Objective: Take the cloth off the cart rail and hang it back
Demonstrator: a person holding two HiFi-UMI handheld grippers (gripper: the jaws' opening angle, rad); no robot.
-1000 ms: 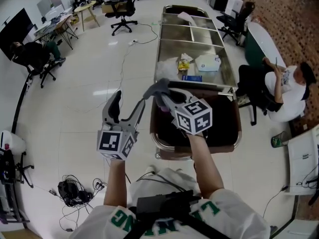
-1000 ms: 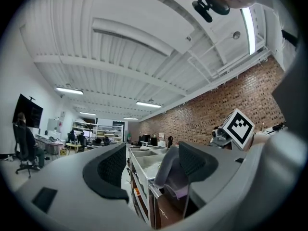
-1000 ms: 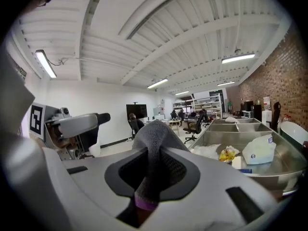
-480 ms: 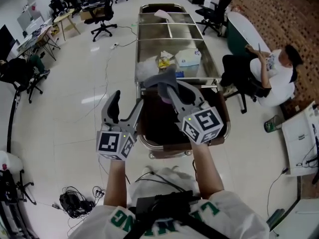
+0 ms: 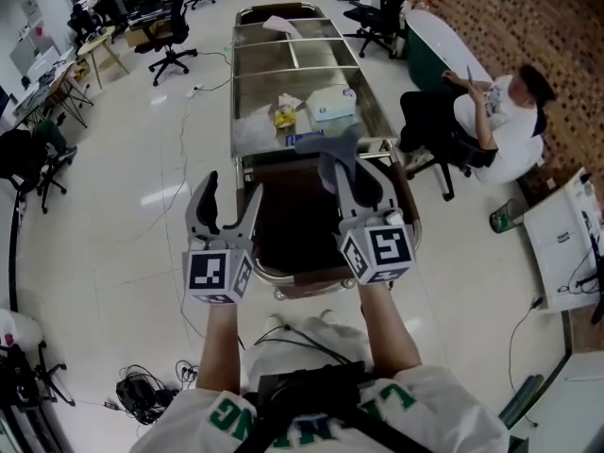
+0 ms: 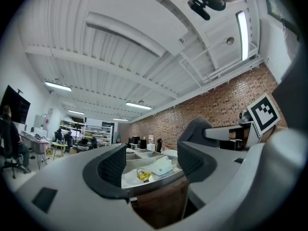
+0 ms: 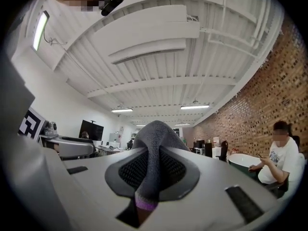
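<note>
Stainless-steel long cart (image 5: pixel 316 64) stands ahead. Grey knitted cloth (image 5: pixel 330 151) with a purple edge is held above the cart's dark near end, pinched tight between the right gripper's (image 7: pixel 151 172) fingers (image 7: pixel 179 170). Left gripper's (image 5: pixel 229 196) fingers (image 6: pixel 111 163) gape apart, empty.

Green letters cross the person's white shirt (image 5: pixel 448 411) at six o'clock, half covered. Only "L" and "NG" read. Nothing else is legible.

A seated person (image 5: pixel 500 132) by the brick wall (image 5: pixel 566 17) — cables (image 5: pixel 138 394) on the floor (image 5: pixel 113 253).
</note>
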